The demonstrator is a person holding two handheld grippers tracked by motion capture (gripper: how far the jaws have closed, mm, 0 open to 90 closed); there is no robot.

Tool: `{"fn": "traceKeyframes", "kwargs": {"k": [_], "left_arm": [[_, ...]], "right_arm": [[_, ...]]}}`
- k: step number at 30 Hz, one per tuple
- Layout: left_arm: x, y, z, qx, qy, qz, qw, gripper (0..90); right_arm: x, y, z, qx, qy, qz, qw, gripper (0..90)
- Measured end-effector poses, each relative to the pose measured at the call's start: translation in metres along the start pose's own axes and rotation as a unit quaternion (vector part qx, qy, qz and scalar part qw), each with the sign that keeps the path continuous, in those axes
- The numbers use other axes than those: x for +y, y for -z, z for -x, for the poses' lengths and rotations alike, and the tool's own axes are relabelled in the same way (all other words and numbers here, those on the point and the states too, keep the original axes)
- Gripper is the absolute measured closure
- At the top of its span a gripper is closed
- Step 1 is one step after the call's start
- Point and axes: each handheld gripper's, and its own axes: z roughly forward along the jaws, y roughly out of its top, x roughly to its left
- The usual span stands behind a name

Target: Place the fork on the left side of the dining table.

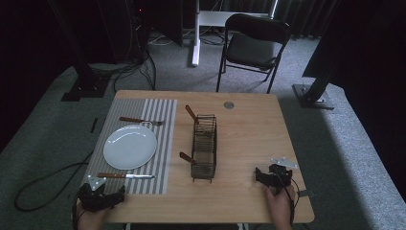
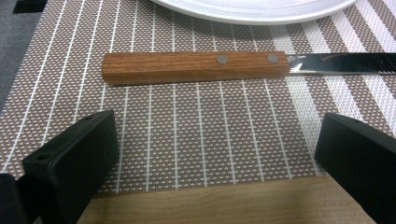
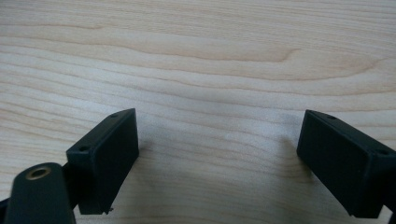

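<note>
Left hand-held gripper [image 2: 205, 158]: released, knife [image 2: 194, 66] at 12 o'clock on mat [image 2: 196, 135] | right hand-held gripper [image 3: 217, 158]: released over bare counter [image 3: 201, 56] | advice: straddle handle squarely (likely pick), clear of plate [image 2: 252, 9].

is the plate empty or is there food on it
Empty: the plate on the mat shows a bare white surface, nothing on it.

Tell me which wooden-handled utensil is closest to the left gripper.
The knife, lying on the placemat just ahead of the left gripper. The fork lies beyond the plate.
</note>
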Motion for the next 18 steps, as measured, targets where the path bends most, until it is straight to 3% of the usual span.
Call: {"fn": "traceKeyframes", "kwargs": {"k": [8, 18], "left_arm": [[0.001, -0.005, -0.001, 0.004, 0.004, 0.018, 0.9998, 0.0], [0.010, -0.009, 0.000, 0.013, 0.013, -0.005, 0.9998, 0.0]], "right_arm": [[0.000, 0.000, 0.000, 0.000, 0.000, 0.000, 1.0000, 12.3], [0.000, 0.000, 0.000, 0.000, 0.000, 0.000, 1.0000, 12.3]]}}
